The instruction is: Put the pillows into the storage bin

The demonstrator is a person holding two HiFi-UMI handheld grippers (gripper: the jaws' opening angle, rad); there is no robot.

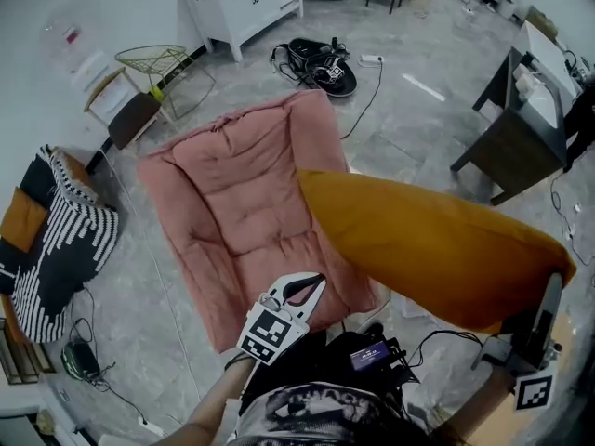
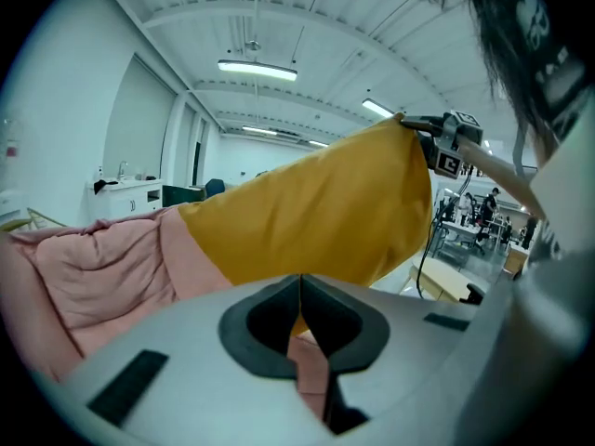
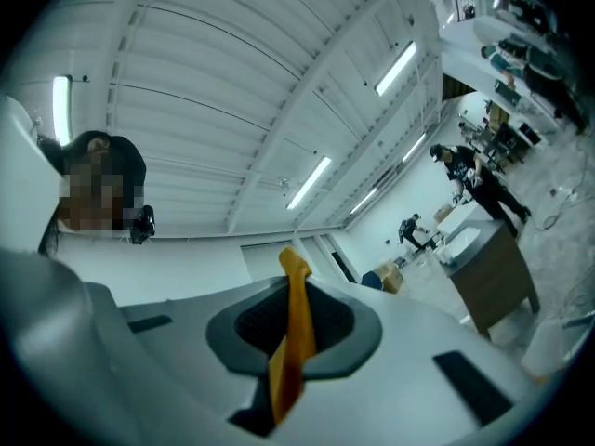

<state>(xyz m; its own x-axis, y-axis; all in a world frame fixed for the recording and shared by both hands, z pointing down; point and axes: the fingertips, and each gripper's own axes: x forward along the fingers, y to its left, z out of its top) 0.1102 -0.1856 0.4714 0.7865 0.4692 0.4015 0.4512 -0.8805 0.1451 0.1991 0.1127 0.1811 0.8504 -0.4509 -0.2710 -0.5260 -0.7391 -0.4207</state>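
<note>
A big pink pillow (image 1: 232, 203) lies spread on the grey floor. My left gripper (image 1: 305, 288) is at its near edge, shut on a fold of the pink fabric (image 2: 311, 365). An orange pillow (image 1: 437, 240) hangs in the air over the pink pillow's right side. My right gripper (image 1: 554, 291) is shut on the orange pillow's right corner, and a strip of orange fabric (image 3: 296, 323) stands pinched between its jaws. The left gripper view shows the orange pillow (image 2: 316, 221) above the pink pillow (image 2: 102, 268), with the right gripper (image 2: 451, 147) at its far corner.
A black-and-white patterned soft thing (image 1: 56, 240) with an orange pillow (image 1: 20, 219) beside it lies at the left. A white cabinet (image 1: 251, 3), a wire stand (image 1: 167, 63), a black bag with cables (image 1: 321, 63) and a dark desk (image 1: 521, 137) stand further back.
</note>
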